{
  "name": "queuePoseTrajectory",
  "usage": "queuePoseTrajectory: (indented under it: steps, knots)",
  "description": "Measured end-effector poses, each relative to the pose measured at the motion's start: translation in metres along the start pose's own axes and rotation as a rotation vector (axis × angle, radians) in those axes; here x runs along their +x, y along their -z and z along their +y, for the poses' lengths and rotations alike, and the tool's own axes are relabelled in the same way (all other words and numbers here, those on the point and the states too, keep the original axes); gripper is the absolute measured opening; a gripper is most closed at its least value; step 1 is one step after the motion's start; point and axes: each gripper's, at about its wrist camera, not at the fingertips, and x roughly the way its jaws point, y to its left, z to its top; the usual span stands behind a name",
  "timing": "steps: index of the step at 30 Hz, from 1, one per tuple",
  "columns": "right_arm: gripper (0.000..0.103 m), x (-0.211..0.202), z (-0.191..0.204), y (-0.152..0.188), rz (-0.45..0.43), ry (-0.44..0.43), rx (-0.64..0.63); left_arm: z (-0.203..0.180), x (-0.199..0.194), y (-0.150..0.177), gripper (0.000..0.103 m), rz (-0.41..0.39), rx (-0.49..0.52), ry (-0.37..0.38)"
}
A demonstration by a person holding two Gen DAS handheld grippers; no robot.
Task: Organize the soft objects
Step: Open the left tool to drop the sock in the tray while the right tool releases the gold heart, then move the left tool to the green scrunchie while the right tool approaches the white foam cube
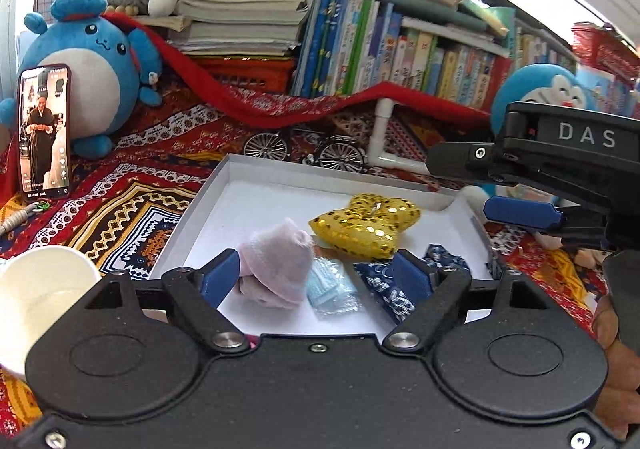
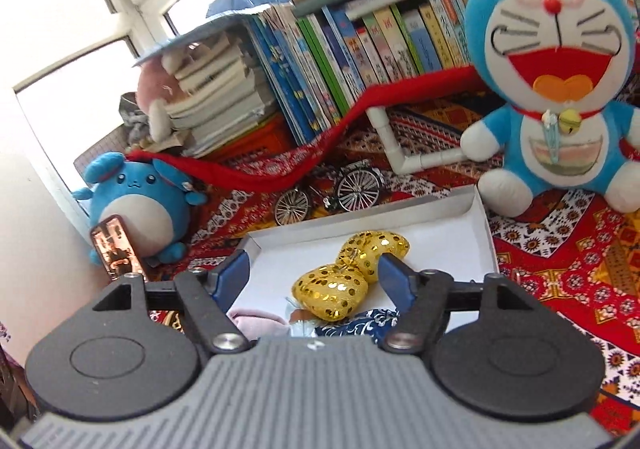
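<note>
A shallow white box (image 1: 224,209) lies on the patterned cloth and holds a gold sequin bow cushion (image 1: 366,223), a pale pink sock (image 1: 278,263), a light blue packet (image 1: 330,289) and a navy patterned cloth (image 1: 384,285). My left gripper (image 1: 316,277) is open and empty, low over the box's near edge, its fingers either side of the sock and packet. My right gripper (image 2: 314,269) is open and empty above the box (image 2: 480,225), with the gold cushion (image 2: 352,273) between its fingers. The right gripper also shows in the left wrist view (image 1: 520,185) at the right.
A blue round plush (image 1: 88,65) and a propped phone (image 1: 44,133) stand at the left, a Doraemon plush (image 2: 560,77) at the right. Books (image 1: 400,45), a red cloth, a model bicycle (image 1: 304,149) and a white pipe (image 1: 380,137) lie behind the box. A white cup (image 1: 36,289) sits near left.
</note>
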Motion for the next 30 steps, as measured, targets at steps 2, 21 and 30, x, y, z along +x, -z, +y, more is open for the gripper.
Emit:
queuePoseTrajectory:
  steps: [2,21,30]
  knots:
    - [0.083,-0.009,0.002,0.002,-0.012,-0.004,-0.016,0.000,-0.008,0.002,0.084,-0.004,0.001,0.013]
    - [0.089,-0.074,0.018,0.048,-0.072,0.002,-0.143,0.020,-0.081,0.040,0.086,-0.057,0.042,0.092]
    - [0.095,-0.099,0.014,0.077,-0.105,0.051,-0.198,0.032,-0.098,0.070,0.088,-0.069,0.090,0.120]
